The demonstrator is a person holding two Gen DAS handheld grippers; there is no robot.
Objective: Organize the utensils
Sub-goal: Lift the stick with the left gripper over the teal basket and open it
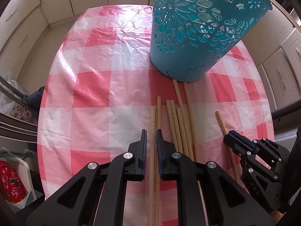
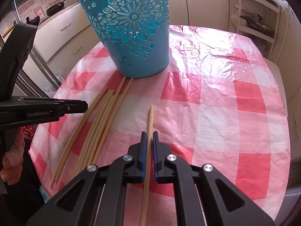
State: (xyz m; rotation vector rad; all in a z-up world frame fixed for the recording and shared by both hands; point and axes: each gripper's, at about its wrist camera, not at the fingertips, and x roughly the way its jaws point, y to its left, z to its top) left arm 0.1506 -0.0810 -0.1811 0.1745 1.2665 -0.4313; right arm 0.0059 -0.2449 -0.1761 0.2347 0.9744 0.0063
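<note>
- Left wrist view: between my left gripper (image 1: pixel 151 132) jaws runs one chopstick (image 1: pixel 152 120) — pinched; the other chopsticks (image 1: pixel 180 124) lie beside it, two reaching the teal basket (image 1: pixel 188 37).
- Right wrist view: my right gripper (image 2: pixel 149 134) is clamped on a lone chopstick (image 2: pixel 150 120) — basket beyond on the checked tablecloth (image 2: pixel 216 103).

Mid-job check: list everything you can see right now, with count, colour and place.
basket: one, teal with cut-out flowers, upright at the table's far side
loose chopsticks: seven, pale wood, side by side in front of the basket, two reaching its base
held chopstick: one, pale wood, apart from the rest
tablecloth: one, pink-and-white check, covering the table
cabinets: several, cream, around the table
left claw: black, nearly closed over the loose chopsticks, grip unclear
right claw: black, shut on the held chopstick
</note>
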